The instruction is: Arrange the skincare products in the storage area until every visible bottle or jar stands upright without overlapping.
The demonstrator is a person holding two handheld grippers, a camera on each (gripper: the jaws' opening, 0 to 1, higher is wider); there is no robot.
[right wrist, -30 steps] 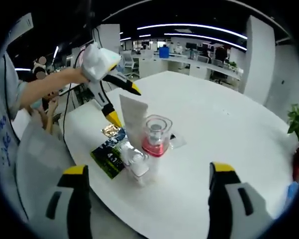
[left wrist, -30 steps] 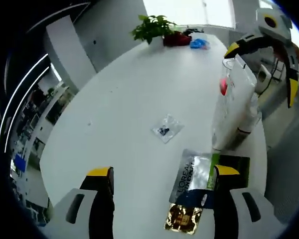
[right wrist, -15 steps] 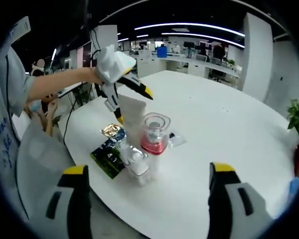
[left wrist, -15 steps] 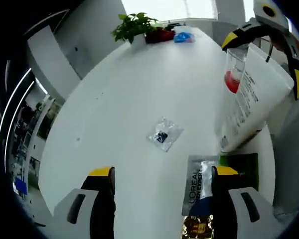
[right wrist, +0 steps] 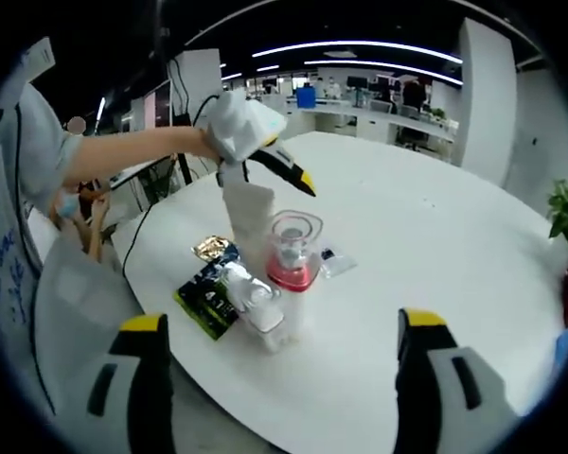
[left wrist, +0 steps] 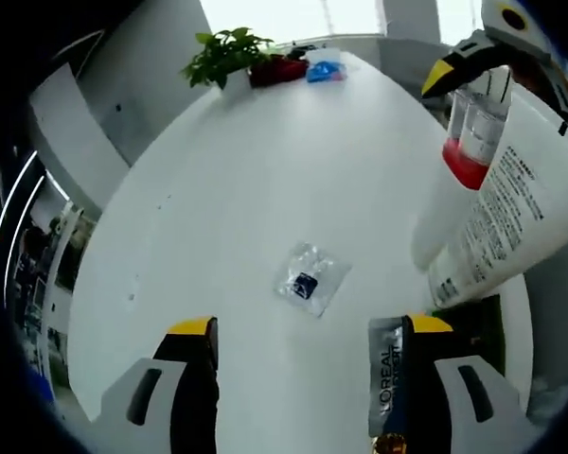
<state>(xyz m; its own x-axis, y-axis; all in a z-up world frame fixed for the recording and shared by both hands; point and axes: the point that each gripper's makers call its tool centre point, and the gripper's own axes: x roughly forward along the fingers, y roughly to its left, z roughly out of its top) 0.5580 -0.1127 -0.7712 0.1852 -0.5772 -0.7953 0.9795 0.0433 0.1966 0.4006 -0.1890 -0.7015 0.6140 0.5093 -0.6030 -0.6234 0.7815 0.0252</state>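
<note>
A white tube (right wrist: 249,222) stands on its cap beside a clear bottle with a red base (right wrist: 293,253) and a small clear pump bottle (right wrist: 257,310), near the table's edge. My left gripper (right wrist: 282,175), held in a person's hand, hovers at the tube's top; its own jaws (left wrist: 308,331) are open with nothing between them. From there the tube (left wrist: 511,218) leans in at the right, outside the jaws, with the red-based bottle (left wrist: 469,137) behind it. My right gripper (right wrist: 279,320) is open and faces the group from a short way off; its yellow-tipped jaws (left wrist: 502,66) show at the upper right.
Flat sachets (right wrist: 208,295) and a gold packet (right wrist: 210,249) lie beside the bottles; a silver L'Oreal sachet (left wrist: 388,388) lies under my left jaws. A small clear bag (left wrist: 308,279) rests mid-table. A potted plant (left wrist: 222,52) stands at the white table's (left wrist: 265,170) far end. A person's sleeve (right wrist: 38,189) is at the left.
My left gripper has risen and moved over the top of the white tube, so the tube looms larger in its view. The right gripper and the bottles have stayed put.
</note>
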